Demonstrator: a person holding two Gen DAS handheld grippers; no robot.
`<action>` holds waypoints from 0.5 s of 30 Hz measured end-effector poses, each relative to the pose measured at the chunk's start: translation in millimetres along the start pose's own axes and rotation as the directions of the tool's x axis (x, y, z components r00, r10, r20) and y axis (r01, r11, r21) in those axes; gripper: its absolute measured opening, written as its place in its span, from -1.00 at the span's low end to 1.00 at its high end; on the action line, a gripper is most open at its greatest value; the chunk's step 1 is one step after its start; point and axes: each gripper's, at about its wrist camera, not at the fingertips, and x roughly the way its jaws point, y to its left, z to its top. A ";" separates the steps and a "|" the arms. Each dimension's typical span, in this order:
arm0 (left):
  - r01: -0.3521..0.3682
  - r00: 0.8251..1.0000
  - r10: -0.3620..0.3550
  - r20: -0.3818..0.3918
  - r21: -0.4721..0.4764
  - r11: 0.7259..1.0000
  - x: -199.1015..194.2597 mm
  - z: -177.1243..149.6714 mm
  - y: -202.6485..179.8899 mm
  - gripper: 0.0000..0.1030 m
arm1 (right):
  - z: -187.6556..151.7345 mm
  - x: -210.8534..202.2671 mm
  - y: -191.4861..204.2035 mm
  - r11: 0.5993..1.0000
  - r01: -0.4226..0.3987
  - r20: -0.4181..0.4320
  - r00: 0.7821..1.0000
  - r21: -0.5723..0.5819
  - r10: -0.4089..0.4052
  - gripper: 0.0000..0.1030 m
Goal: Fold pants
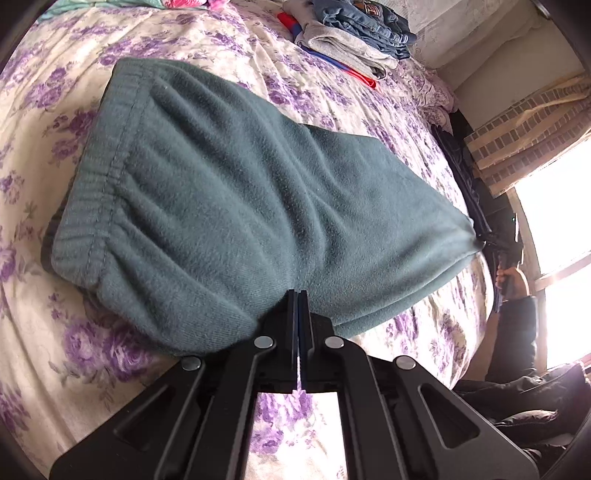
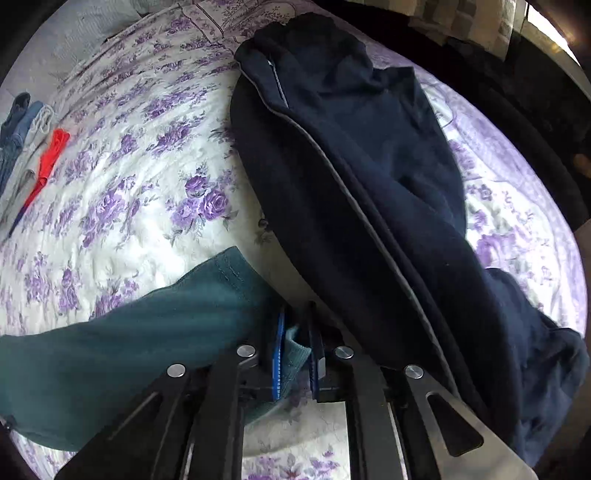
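Observation:
The teal-green fleece pants lie folded over on the floral bedspread, the elastic waistband at the left. My left gripper is shut on the near folded edge of the pants. My right gripper shows far right in the left wrist view, holding the pants' far corner, lifted off the bed. In the right wrist view my right gripper is shut on a bunch of the teal pants, which stretch away to the left.
A stack of folded clothes with jeans on top sits at the far side of the bed. Dark navy pants with a grey side stripe lie spread on the bedspread beside my right gripper. A bright window is right.

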 end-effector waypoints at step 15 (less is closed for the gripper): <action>-0.140 0.986 0.117 0.120 0.206 0.969 -35.6 0.6 -92.4 -0.59 | -96.2 -67.5 230.7 0.753 -0.418 -0.187 0.907 -0.509 0.378 -0.12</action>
